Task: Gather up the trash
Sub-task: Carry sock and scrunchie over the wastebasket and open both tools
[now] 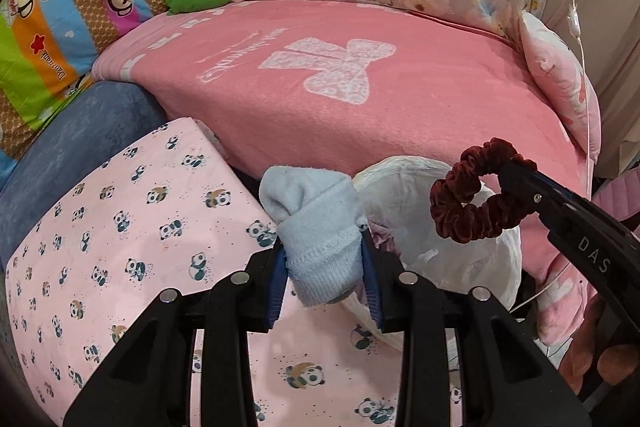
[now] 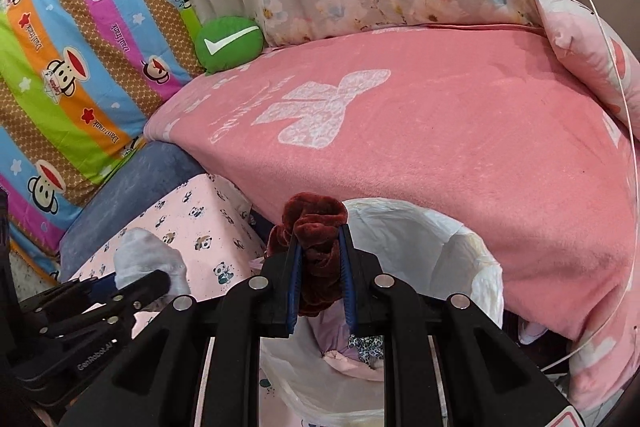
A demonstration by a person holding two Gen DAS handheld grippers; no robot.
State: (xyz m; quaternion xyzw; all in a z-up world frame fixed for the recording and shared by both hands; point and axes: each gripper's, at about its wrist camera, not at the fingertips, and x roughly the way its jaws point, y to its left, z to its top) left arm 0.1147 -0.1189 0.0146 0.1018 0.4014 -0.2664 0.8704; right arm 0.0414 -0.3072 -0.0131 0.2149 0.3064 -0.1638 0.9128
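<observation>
We find both claws built alike: the left claw [image 1: 325, 259] and right claw [image 2: 322, 275] have matte black ribbed frames, blue ridged pads on the inner faces of the fingers [image 1: 276, 291], and round silver pins across the top. We read white lettering "DAS" on one side and "GenRobot.AI" on another.

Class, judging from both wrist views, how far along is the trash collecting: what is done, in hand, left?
Done: some items already lie in the white bag. In hand: left gripper grips a blue sock; right gripper grips a red scrunchie above the bag. Left: dropping both in.
</observation>
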